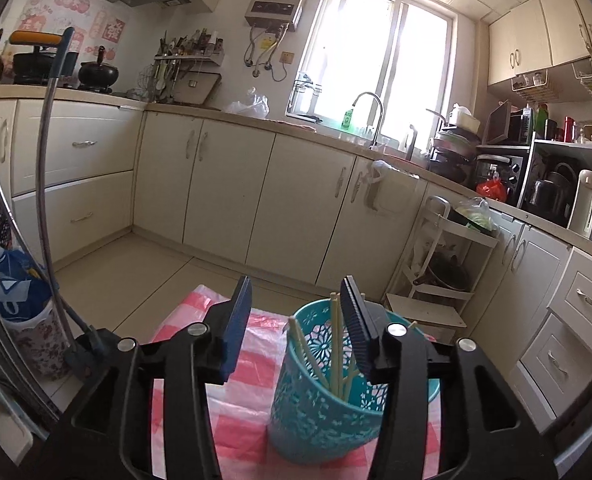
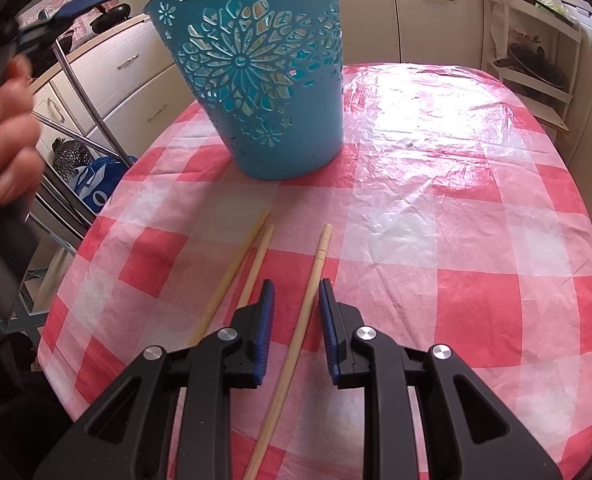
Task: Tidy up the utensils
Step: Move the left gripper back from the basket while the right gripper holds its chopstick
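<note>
Right gripper [image 2: 296,300] open astride a chopstick [image 2: 296,344] near the table's [image 2: 476,260] near edge: close squarely before lifting to the basket [image 2: 255,80]; left gripper [image 1: 296,320] open, empty

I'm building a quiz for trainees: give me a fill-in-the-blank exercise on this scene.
1. The basket is coloured ____.
2. Chopsticks lying loose on the tablecloth number ____.
3. One chopstick lies between the ____ tongs.
4. The left tongs hold ____.

Missing words: blue; three; right; nothing
</note>
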`<state>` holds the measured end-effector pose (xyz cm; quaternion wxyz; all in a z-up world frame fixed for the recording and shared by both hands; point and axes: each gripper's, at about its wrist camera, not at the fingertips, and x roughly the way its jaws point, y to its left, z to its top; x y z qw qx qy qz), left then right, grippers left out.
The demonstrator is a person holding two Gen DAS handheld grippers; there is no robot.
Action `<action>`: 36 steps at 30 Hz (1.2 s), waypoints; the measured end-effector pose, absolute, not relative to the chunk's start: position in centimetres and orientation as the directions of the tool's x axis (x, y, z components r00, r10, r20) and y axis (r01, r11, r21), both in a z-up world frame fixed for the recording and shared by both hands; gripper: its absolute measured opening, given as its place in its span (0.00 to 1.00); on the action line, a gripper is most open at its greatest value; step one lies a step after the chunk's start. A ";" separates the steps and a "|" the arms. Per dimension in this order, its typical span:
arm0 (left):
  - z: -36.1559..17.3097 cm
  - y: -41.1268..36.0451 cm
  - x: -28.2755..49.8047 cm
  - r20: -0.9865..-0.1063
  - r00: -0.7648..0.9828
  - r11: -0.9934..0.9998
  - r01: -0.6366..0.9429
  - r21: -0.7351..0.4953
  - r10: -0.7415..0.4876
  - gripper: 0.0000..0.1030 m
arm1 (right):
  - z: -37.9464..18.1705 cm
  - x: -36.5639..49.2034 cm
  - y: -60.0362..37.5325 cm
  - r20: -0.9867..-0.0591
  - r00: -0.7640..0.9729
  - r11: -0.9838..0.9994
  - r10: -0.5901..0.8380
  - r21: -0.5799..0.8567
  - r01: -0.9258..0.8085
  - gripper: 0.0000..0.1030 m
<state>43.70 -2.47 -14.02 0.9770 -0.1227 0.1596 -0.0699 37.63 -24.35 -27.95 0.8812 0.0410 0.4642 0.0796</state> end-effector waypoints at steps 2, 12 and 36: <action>-14.2 -1.8 43.0 -0.313 0.934 0.960 0.088 -0.265 -0.172 0.48 | -28.0 37.6 -24.3 -0.810 0.560 0.985 0.175 0.139 -0.106 0.22; -13.0 -1.1 42.8 -0.372 0.905 0.959 0.113 -0.260 -0.208 0.65 | -28.4 37.2 -22.8 -0.800 0.593 0.990 0.093 0.012 -0.140 0.23; -12.9 -3.1 40.4 -0.506 0.813 0.958 0.250 -0.142 -0.288 0.81 | -28.4 37.3 -23.1 -0.795 0.606 0.997 0.032 -0.016 -0.074 0.08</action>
